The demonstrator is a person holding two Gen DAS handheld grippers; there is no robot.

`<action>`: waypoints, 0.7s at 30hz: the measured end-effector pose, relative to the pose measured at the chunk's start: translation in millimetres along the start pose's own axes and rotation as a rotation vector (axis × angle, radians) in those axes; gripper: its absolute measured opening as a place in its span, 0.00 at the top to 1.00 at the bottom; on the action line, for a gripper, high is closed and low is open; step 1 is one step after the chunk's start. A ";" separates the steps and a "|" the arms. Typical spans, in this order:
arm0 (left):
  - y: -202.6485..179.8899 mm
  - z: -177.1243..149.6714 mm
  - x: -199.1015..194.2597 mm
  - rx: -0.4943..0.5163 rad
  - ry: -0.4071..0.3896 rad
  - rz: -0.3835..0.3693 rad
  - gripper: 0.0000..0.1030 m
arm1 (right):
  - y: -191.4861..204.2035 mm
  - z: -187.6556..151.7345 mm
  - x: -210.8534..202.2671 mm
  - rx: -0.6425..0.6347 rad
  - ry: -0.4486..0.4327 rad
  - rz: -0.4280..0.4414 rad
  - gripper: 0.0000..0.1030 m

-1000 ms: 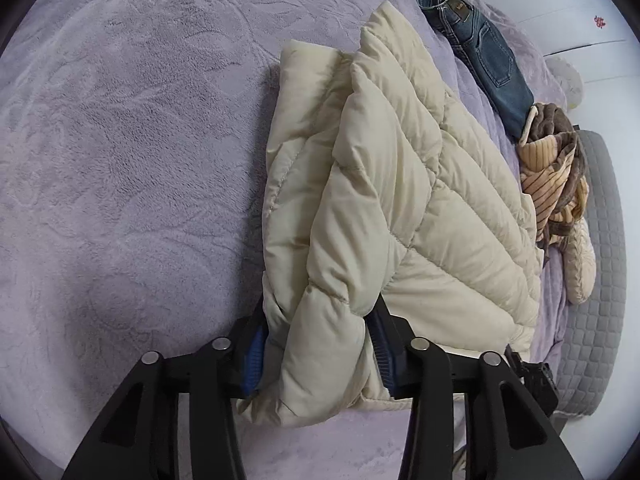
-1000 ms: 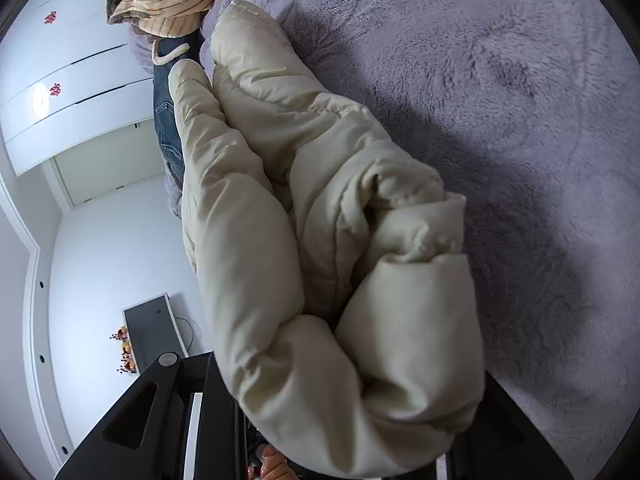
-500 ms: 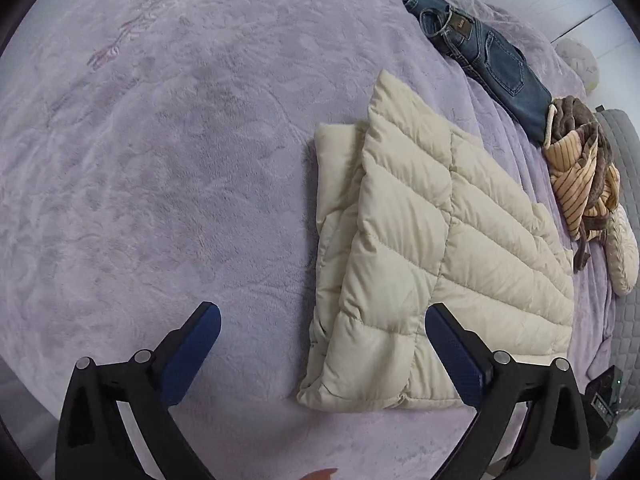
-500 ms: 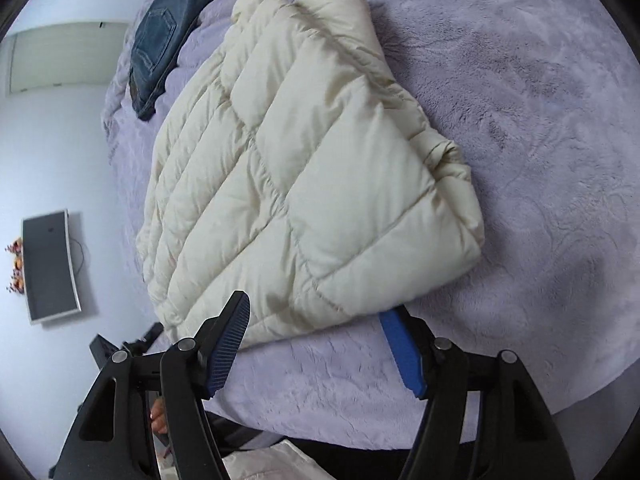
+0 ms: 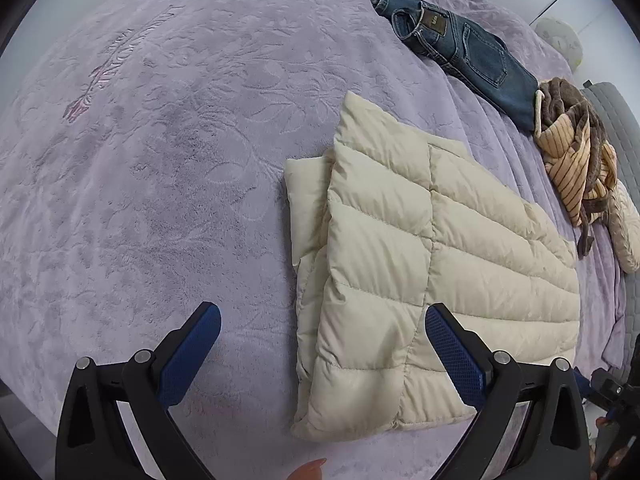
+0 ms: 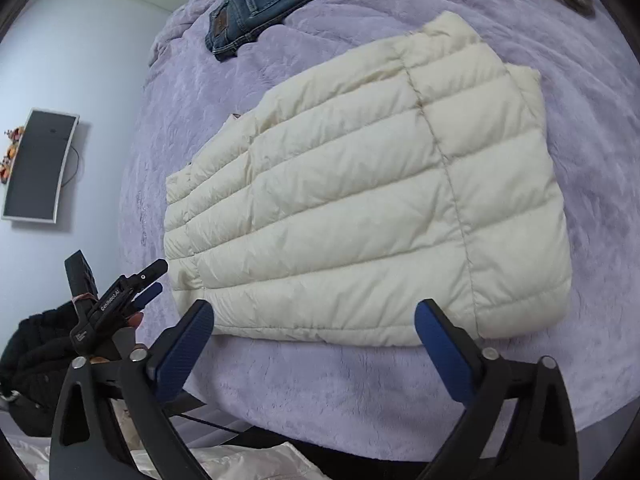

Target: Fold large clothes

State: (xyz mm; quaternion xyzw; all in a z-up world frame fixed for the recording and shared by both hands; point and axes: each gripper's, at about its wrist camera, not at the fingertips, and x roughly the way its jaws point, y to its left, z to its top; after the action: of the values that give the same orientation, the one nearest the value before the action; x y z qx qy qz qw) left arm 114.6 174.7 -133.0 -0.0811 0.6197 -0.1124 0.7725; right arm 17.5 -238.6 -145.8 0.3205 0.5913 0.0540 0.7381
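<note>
Jacket (image 5: 432,264), released a moment ago, lies folded flat on purple blanket (image 5: 160,160); left gripper (image 5: 322,344) spread wide, right gripper (image 6: 314,338) opening, both empty—fold looks done.

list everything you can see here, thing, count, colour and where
puffer jacket: 1, cream, folded flat in the middle of the bed
blanket: 1, lilac, plush, covering the bed
jeans: 1, dark blue, at the far edge of the bed
striped garment: 1, tan and brown, bunched beside the jeans
screen: 1, dark, on the pale wall
left claw: 1, black with blue pads, open, empty, above the jacket's near edge
right claw: 1, black with blue pads, jaws opening, nothing between them
</note>
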 end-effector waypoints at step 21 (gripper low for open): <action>13.5 11.6 19.4 -0.001 0.015 -0.008 0.01 | 65.5 29.9 25.1 -0.233 -0.032 -0.217 0.14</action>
State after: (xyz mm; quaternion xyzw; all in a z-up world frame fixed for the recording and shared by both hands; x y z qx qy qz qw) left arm 131.0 182.1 -152.2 -0.0831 0.6253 -0.1159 0.7672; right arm 71.7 -187.6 -128.8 0.1680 0.6003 0.0371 0.7810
